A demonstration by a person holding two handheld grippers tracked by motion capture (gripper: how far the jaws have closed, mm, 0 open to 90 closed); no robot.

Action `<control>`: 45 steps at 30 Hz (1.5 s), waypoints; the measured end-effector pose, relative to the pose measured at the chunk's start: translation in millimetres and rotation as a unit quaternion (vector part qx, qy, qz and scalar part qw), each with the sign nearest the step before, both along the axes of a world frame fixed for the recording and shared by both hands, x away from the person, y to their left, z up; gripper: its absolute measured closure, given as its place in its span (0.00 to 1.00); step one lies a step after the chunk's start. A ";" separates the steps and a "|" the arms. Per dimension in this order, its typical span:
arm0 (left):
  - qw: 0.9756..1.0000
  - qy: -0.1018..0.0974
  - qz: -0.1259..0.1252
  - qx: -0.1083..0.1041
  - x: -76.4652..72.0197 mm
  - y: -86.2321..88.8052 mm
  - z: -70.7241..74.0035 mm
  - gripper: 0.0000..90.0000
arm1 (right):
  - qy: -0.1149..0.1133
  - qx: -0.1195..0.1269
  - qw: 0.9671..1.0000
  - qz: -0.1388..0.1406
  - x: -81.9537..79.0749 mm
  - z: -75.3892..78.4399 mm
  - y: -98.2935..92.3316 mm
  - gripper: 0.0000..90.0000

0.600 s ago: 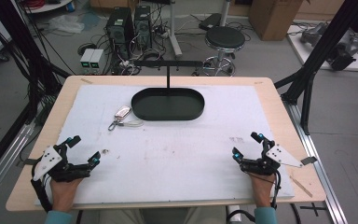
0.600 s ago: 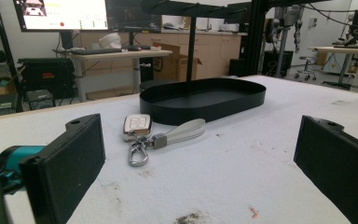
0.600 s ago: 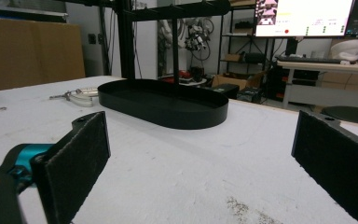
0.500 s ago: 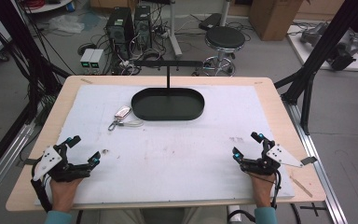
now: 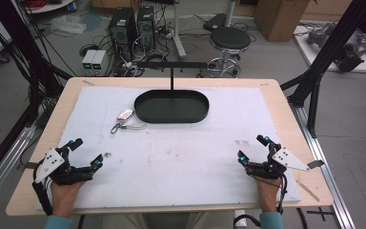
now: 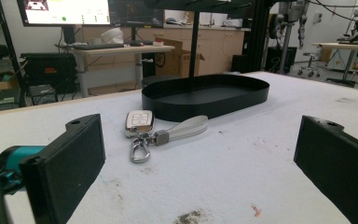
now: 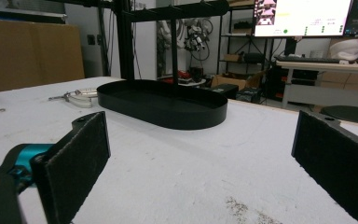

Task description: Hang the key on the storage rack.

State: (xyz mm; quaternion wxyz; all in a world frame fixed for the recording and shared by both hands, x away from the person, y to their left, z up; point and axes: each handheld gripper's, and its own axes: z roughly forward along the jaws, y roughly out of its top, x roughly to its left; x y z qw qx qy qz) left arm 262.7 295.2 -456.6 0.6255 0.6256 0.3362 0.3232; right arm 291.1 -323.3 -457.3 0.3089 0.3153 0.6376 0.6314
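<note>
A car key fob (image 5: 125, 114) (image 6: 139, 122) with a white strap and a metal clasp lies on the white mat, just left of a black oval tray (image 5: 171, 106) (image 6: 205, 95) (image 7: 163, 107) that carries a T-shaped stand. My left gripper (image 5: 86, 153) (image 6: 200, 163) rests low at the mat's near left, open, with nothing between its jaws; the fob lies ahead of it. At the near right my right gripper (image 5: 253, 147) (image 7: 200, 158) also stands open and holds nothing, facing the tray.
The white mat (image 5: 186, 148) covers a wooden table (image 5: 286, 100). Black frame posts (image 5: 324, 67) stand at the table's right and left. Beyond the far edge are a stool (image 5: 229, 40) and computer boxes (image 5: 124, 28) on the floor.
</note>
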 end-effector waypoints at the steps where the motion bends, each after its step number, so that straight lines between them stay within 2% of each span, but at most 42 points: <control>1: 1.000 0.000 -0.001 0.000 0.0 0.1 0.0 0.03 | 0.000 0.000 1.000 0.000 0.0 0.0 0.0 0.04; 4: 1.000 0.008 -0.008 -0.004 1.4 1.0 0.6 0.03 | 0.001 -0.001 1.000 -0.002 -0.2 0.1 0.4 0.04; 7: 1.000 0.018 -0.009 0.003 3.5 1.8 2.0 0.03 | 0.001 -0.001 1.000 -0.002 -0.4 0.1 0.4 0.04; 10: 1.000 0.022 -0.017 0.005 7.8 3.5 9.1 0.03 | 0.001 -0.002 1.000 -0.003 -0.5 0.1 0.4 0.04; 11: 0.999 0.025 -0.026 0.007 11.4 4.6 17.0 0.03 | 0.000 -0.001 1.000 -0.003 -0.5 0.1 0.4 0.04; 15: 0.997 0.044 -0.045 0.048 24.4 5.8 34.0 0.03 | 0.001 -0.001 1.000 -0.003 -0.5 0.1 0.4 0.04; 18: 0.992 0.065 -0.068 0.085 37.5 5.3 45.4 0.03 | -0.001 -0.003 1.000 -0.004 -0.3 0.1 0.4 0.04; 20: 0.988 0.078 -0.093 0.097 46.7 4.9 52.7 0.03 | -0.001 -0.003 1.000 -0.003 -0.5 0.1 0.5 0.04; 23: 0.982 0.088 -0.109 0.128 60.3 3.0 63.1 0.03 | -0.001 -0.003 1.000 -0.003 -0.5 0.1 0.4 0.04; 28: 0.973 0.099 -0.121 0.167 81.3 -2.0 77.4 0.03 | 0.001 -0.002 1.000 -0.002 -0.9 0.0 0.6 0.04; 32: 0.964 0.121 -0.129 0.201 99.7 -8.1 84.5 0.03 | -0.001 -0.003 1.000 -0.004 -0.3 0.1 0.6 0.04; 34: 0.955 0.138 -0.136 0.224 109.4 -12.4 86.0 0.03 | -0.002 -0.003 1.000 -0.004 -0.1 0.1 0.4 0.04; 35: 0.953 0.144 -0.136 0.231 114.0 -15.0 86.3 0.03 | -0.002 -0.003 1.000 -0.004 -0.1 0.1 0.5 0.04; 36: 0.949 0.151 -0.141 0.240 118.8 -17.2 86.8 0.03 | -0.001 -0.003 1.000 -0.004 -0.3 0.1 0.7 0.04; 37: 0.949 0.151 -0.141 0.240 118.8 -17.2 86.8 0.03 | 0.000 -0.003 1.000 -0.003 -0.6 0.0 0.8 0.04; 38: 0.941 0.163 -0.147 0.256 127.1 -23.5 87.7 0.03 | -0.001 -0.003 1.000 -0.003 -0.5 0.1 0.9 0.04; 39: 0.938 0.166 -0.153 0.264 130.5 -26.3 87.7 0.03 | -0.002 -0.003 1.000 -0.002 -0.5 0.1 0.8 0.04; 41: 0.928 0.168 -0.163 0.291 136.7 -31.3 88.5 0.15 | -0.001 -0.002 1.000 -0.004 -0.7 0.0 0.9 0.04; 42: 0.923 0.168 -0.164 0.305 140.0 -33.3 88.9 0.16 | 0.000 0.000 1.000 -0.003 -1.0 0.0 0.9 0.04; 44: 0.923 0.173 -0.163 0.303 143.0 -35.1 88.8 0.16 | -0.002 -0.003 1.000 -0.004 -0.6 0.0 0.3 0.04; 45: 0.920 0.185 -0.165 0.304 149.1 -37.0 88.9 0.16 | -0.001 -0.001 1.000 -0.003 -0.5 0.0 0.1 0.04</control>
